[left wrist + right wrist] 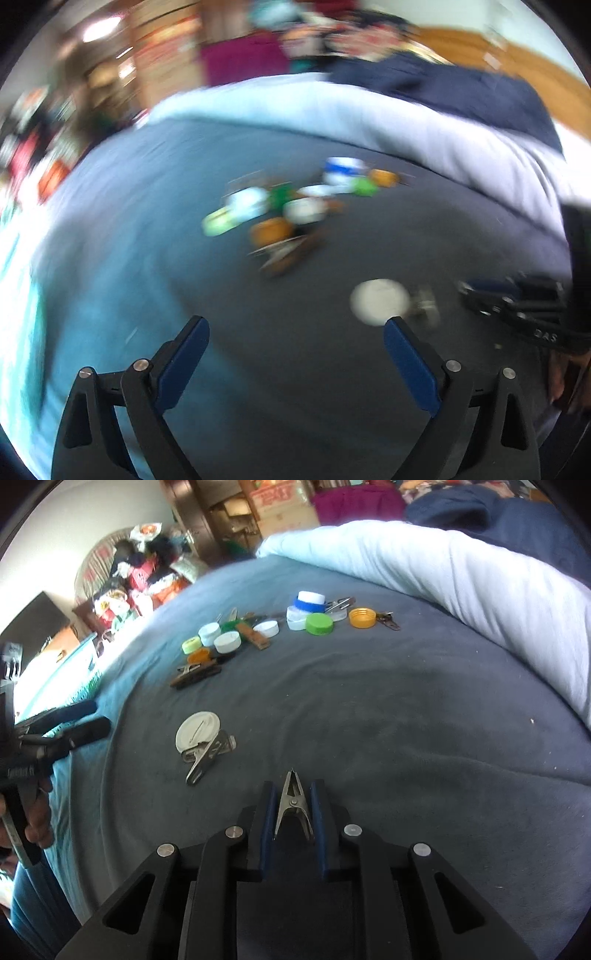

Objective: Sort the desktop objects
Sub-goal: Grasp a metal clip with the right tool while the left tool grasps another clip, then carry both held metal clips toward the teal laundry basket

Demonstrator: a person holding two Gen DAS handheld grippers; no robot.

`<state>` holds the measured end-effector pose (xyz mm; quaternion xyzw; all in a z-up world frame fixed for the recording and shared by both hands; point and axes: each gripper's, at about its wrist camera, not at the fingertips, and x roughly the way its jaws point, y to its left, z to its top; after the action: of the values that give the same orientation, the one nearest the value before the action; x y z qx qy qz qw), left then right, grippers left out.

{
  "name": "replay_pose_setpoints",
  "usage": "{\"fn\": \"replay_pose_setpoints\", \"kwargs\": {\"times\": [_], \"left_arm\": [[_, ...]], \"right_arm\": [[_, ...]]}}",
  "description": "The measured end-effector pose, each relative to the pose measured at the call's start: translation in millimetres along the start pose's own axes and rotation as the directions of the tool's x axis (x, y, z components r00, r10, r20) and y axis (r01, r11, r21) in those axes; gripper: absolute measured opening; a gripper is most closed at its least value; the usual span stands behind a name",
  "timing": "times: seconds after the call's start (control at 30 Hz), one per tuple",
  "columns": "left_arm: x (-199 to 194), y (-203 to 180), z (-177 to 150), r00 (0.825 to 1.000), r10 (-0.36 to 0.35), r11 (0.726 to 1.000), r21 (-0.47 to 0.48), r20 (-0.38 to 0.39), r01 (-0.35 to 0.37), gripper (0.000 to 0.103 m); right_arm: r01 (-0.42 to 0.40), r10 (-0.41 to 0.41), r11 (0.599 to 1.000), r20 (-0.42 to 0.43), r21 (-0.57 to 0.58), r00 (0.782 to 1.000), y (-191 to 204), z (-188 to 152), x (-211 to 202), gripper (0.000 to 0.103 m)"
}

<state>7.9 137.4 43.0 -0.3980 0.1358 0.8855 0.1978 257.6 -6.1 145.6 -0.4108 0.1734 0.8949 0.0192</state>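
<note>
1. Two grippers: your right gripper (293,797) is clamped on a small silver metal spring clip (293,805), long axis pointing away from you, nose far.
2. Your left gripper (295,332) gapes wide, empty, at the left.
3. Mixed plastic bottle caps (258,627) lie far-left of the held clip on the grey blanket (406,720); a white round lid (197,729) with a larger silver clip (207,755) is nearer your left gripper.
4. Writing: none readable.

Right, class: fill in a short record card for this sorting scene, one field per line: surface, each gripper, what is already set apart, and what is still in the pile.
surface: grey-blue bedspread
right gripper: shut on a metal clip, clip tip pointing away from the camera
left gripper: open, nothing between the fingers
set apart: white lid with a second metal clip lying against it
pile: bottle caps in white, green, blue and orange, mixed with wooden pegs and more clips
left wrist view: blurred
</note>
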Motion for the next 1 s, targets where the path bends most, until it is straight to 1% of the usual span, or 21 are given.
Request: {"fn": "replay_pose_setpoints", "kwargs": {"times": [0.07,0.1,0.23,0.3,0.37,0.47,0.5,0.53,0.6,0.67,0.77,0.8,0.83,0.9,1.0], "left_arm": [[8.8,-26.0,9.3,0.999,-0.034,0.997,0.074,0.002,0.034,0.097],[12.5,-30.5,12.9,0.999,-0.032,0.996,0.088,0.0,0.032,0.097],[31.4,-45.1,16.5,0.999,-0.005,0.994,0.11,-0.032,0.008,0.097],[36.7,-50.6,17.9,0.999,-0.024,0.992,0.121,-0.042,0.029,0.097],[39.0,-56.5,17.0,0.997,-0.042,0.987,0.153,-0.06,0.051,0.094],[46.3,-56.3,10.3,0.994,-0.059,0.985,0.157,-0.092,0.073,0.087],[49.4,-56.0,9.8,0.992,-0.076,0.985,0.147,-0.104,0.091,0.082],[51.3,-55.5,9.9,0.989,-0.1,0.984,0.135,-0.111,0.115,0.075],[52.1,-51.9,10.0,0.981,-0.149,0.981,0.104,-0.126,0.162,0.066],[51.4,-51.5,10.2,0.98,-0.15,0.982,0.097,-0.128,0.163,0.065],[42.1,-49.5,12.5,0.984,-0.137,0.985,0.09,-0.11,0.147,0.056],[36.1,-47.4,13.7,0.985,-0.138,0.986,0.079,-0.099,0.146,0.036],[30.8,-44.5,15.9,0.986,-0.134,0.988,0.067,-0.1,0.141,0.032],[16.4,-34.3,19.2,0.988,-0.135,0.99,0.031,-0.074,0.138,0.032],[-7.4,-21.2,19.3,0.991,-0.129,0.992,0.009,-0.036,0.13,0.032]], "right_arm": [[-0.026,0.026,0.999,0.007,0.021,1.0,-4.5,-1.0,-2.3,0.017],[-0.034,0.034,0.999,0.011,0.031,0.999,-5.7,-1.5,-3.4,0.017],[-0.059,0.058,0.997,0.024,0.048,0.998,-9.2,-4.1,-5.0,0.017],[-0.083,0.081,0.994,0.028,0.068,0.996,-13.3,-4.6,-4.9,0.017],[-0.109,0.107,0.99,0.032,0.091,0.994,-17.5,-4.8,-4.8,0.017],[-0.126,0.123,0.986,0.037,0.106,0.992,-19.5,-5.3,-4.8,0.017],[-0.127,0.124,0.986,0.037,0.108,0.992,-19.4,-5.5,-4.9,0.017],[-0.129,0.125,0.986,0.038,0.109,0.991,-19.5,-5.3,-5.0,0.017],[-0.13,0.127,0.985,0.039,0.111,0.991,-19.5,-5.3,-5.2,0.017],[-0.126,0.122,0.986,0.041,0.106,0.992,-19.7,-5.9,-5.5,0.017],[-0.094,0.091,0.992,0.04,0.078,0.995,-14.6,-5.2,-7.3,0.017],[-0.084,0.081,0.994,0.039,0.069,0.996,-12.6,-4.8,-8.4,0.018],[-0.075,0.073,0.995,0.038,0.063,0.997,-10.8,-4.0,-10.1,0.018],[-0.068,0.065,0.996,0.039,0.059,0.997,-7.1,-3.1,-14.3,0.018],[-0.064,0.062,0.997,0.041,0.044,0.997,1.7,-3.1,-20.4,0.018]]}}
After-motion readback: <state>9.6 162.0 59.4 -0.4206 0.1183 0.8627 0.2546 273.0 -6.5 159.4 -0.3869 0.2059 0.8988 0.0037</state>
